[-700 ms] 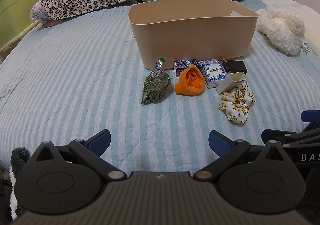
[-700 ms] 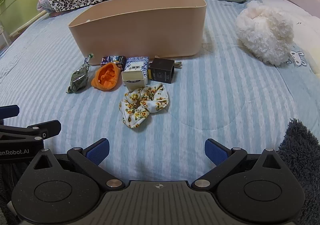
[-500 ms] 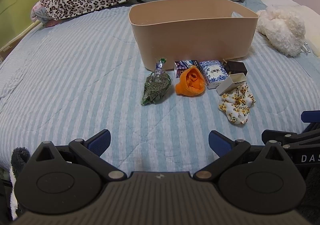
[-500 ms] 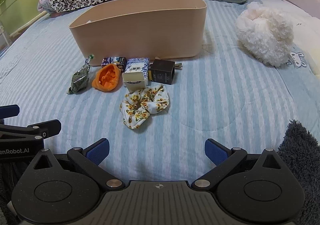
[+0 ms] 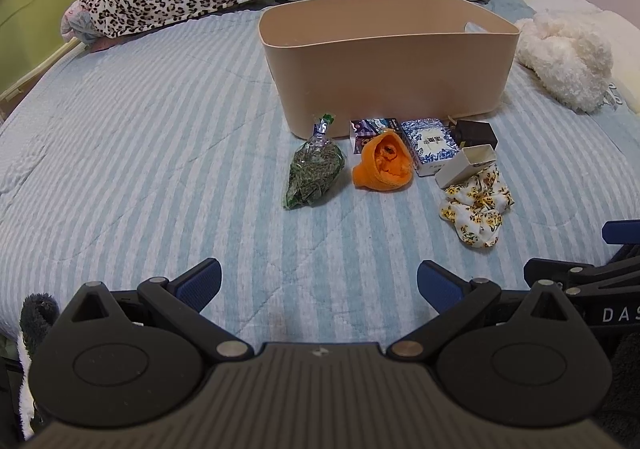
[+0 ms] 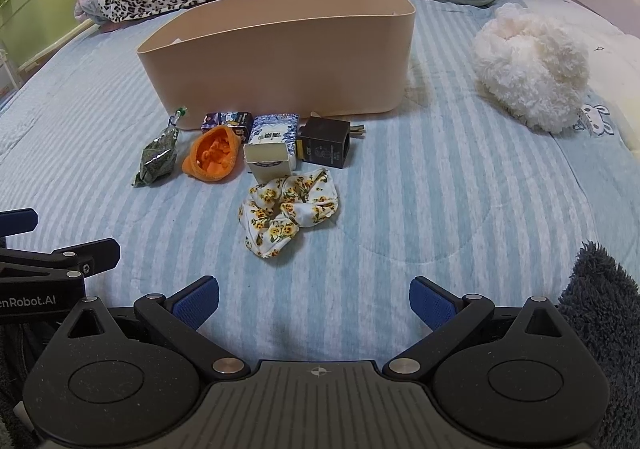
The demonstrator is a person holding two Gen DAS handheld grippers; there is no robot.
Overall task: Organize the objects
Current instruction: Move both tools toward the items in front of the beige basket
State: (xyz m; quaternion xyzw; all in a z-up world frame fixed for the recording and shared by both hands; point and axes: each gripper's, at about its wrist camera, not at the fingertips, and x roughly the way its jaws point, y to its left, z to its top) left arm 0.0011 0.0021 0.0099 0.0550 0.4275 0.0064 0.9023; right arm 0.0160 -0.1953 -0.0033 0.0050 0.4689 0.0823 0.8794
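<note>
Both of my tools are empty with fingers spread wide: my left gripper point(image 5: 318, 281) and my right gripper point(image 6: 314, 299) hover low over the striped bedspread point(image 5: 140, 153), well short of everything. My worry is the clutter: the floral scrunchie point(image 6: 289, 211) lies nearest, ahead and slightly left of my right tool, touching the open white box point(image 6: 267, 162), so a careless pinch could drag the box or snag the soft quilt. Ahead of my left tool lie the herb bag point(image 5: 314, 171) and orange pouch point(image 5: 384, 163), just before the tan bin point(image 5: 388, 65)
</note>
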